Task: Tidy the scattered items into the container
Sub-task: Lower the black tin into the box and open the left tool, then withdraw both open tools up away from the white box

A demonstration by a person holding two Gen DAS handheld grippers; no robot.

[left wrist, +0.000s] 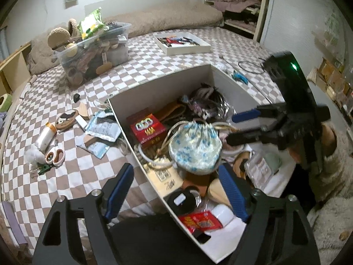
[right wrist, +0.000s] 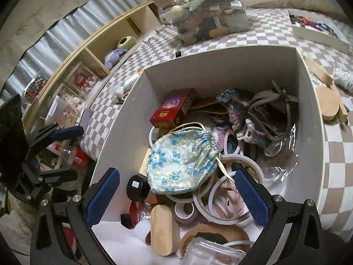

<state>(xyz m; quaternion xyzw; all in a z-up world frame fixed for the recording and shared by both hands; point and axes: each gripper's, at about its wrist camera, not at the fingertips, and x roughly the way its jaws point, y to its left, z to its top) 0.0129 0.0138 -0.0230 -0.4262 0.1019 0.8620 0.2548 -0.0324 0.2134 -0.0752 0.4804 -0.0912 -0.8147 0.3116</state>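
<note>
White container (left wrist: 158, 88) on the checkered bed (left wrist: 154, 50), already crowded. Floral drawstring pouch (right wrist: 183, 161) lies on top inside: soft, light, probably best pinched at the gathered neck. Scissors (left wrist: 55, 155) remain out on the bed. Left gripper (left wrist: 176, 192) and right gripper (right wrist: 176, 198) both wide open, empty.

The left black two-finger gripper with blue ribbed pads (left wrist: 176, 190) stood with its fingers (left wrist: 119, 190) spread wide and nothing between them. The right black two-finger gripper with blue ribbed pads (right wrist: 176, 198) was likewise spread wide and empty; seen ahead of the left fingers (left wrist: 233, 128), it reached in sideways, held by a hand in a fluffy cream sleeve (left wrist: 328, 139).
</note>
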